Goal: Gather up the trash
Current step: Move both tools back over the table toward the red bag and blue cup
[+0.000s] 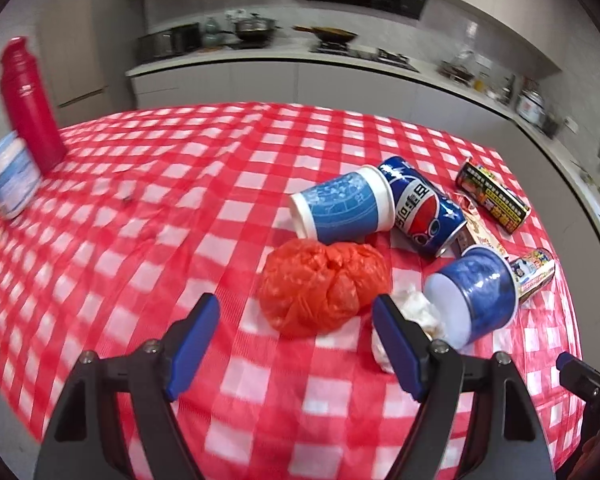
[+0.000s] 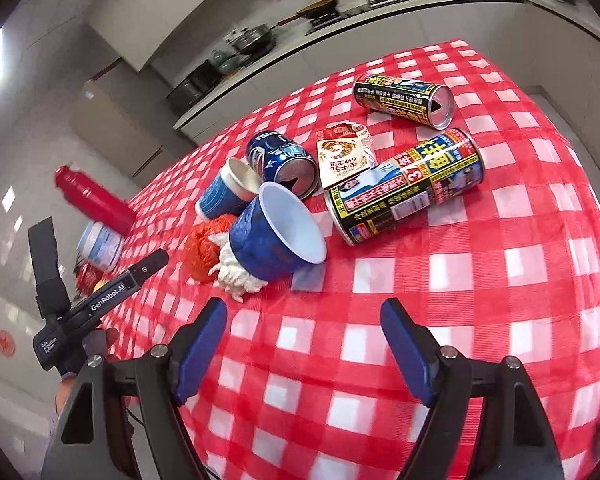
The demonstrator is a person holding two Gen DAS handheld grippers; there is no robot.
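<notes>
Two grippers of ours hover over a checked tablecloth strewn with trash, both with jaws apart and nothing between them.

Nearest our left gripper we see a knotted orange plastic bag, with a crumpled white tissue just beside it, partly behind our blue finger pad. Our right gripper hangs over bare cloth, short of a dark blue cup lying on its side, mouth toward us. Behind that we find a blue-and-white paper cup, also tipped over, touching a blue soda can and a torn snack wrapper. To the right lie two black-and-yellow cans, one near and one farther back. Far off at the left edge stand a red bottle and a white tub.
</notes>
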